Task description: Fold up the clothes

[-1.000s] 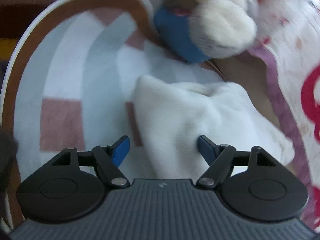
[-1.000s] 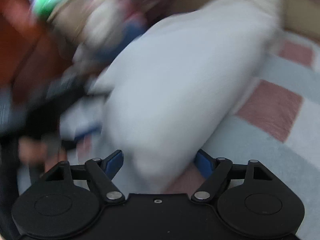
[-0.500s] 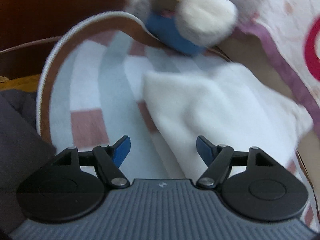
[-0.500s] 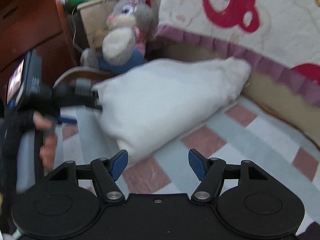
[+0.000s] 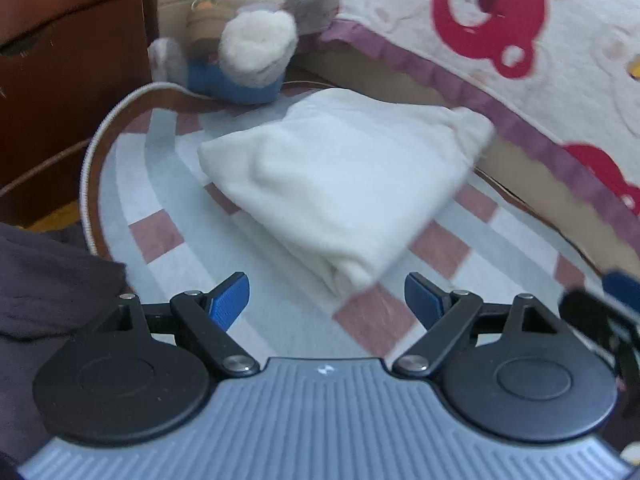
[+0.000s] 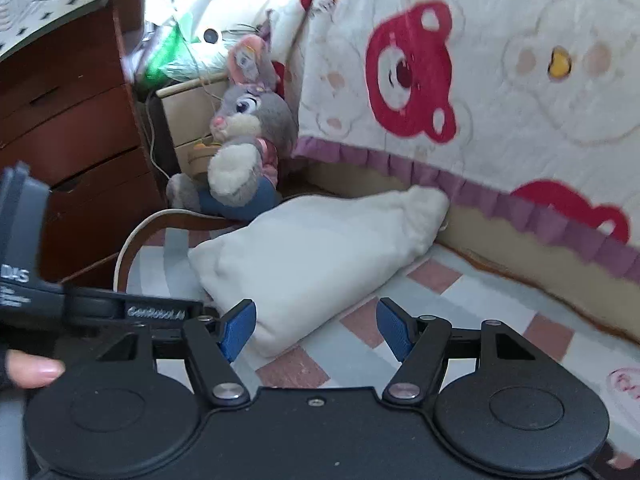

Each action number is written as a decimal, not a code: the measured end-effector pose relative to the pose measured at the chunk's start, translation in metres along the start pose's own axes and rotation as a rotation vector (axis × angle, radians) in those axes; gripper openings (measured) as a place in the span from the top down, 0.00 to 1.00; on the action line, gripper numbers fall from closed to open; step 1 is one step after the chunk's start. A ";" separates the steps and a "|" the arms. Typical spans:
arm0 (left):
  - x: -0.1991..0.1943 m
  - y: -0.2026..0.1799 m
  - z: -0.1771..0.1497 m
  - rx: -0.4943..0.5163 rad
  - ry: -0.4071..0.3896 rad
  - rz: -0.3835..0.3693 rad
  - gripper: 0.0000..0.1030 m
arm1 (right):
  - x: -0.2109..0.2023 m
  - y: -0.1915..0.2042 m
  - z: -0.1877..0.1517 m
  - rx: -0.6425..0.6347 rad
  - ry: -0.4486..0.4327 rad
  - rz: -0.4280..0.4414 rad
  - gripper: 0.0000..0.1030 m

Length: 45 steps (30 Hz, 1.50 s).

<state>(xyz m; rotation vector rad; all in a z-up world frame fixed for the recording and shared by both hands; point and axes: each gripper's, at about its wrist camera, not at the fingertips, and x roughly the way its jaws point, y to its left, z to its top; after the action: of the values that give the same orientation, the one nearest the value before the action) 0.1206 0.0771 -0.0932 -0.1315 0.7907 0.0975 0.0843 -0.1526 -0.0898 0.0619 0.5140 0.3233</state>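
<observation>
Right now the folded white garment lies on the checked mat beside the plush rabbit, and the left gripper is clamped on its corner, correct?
Not quite. The left gripper holds nothing: its jaws are opening, clear of the folded white garment, as the left wrist view shows. The rest stands.

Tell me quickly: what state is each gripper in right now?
Left gripper: jaws opening, nothing between them.
Right gripper: jaws open, holding nothing.

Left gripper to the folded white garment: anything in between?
Nothing but bare checked rug lies between the left gripper, its jaws opening and empty, and the white garment. This shows in the left wrist view.
</observation>
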 end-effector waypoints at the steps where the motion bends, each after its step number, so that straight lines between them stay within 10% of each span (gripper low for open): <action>1: -0.009 -0.003 -0.005 0.016 -0.003 0.019 0.11 | -0.008 0.001 -0.003 -0.004 -0.012 -0.006 0.31; 26: -0.138 -0.062 -0.078 0.151 -0.027 0.052 0.04 | -0.113 -0.013 -0.041 0.278 -0.021 -0.015 0.27; 45: -0.166 -0.062 -0.086 0.094 -0.043 0.111 0.00 | -0.140 0.021 -0.037 0.181 -0.050 -0.073 0.25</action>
<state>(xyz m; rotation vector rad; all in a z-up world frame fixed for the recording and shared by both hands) -0.0480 -0.0033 -0.0296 0.0033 0.7576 0.1680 -0.0550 -0.1782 -0.0528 0.2259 0.4938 0.2028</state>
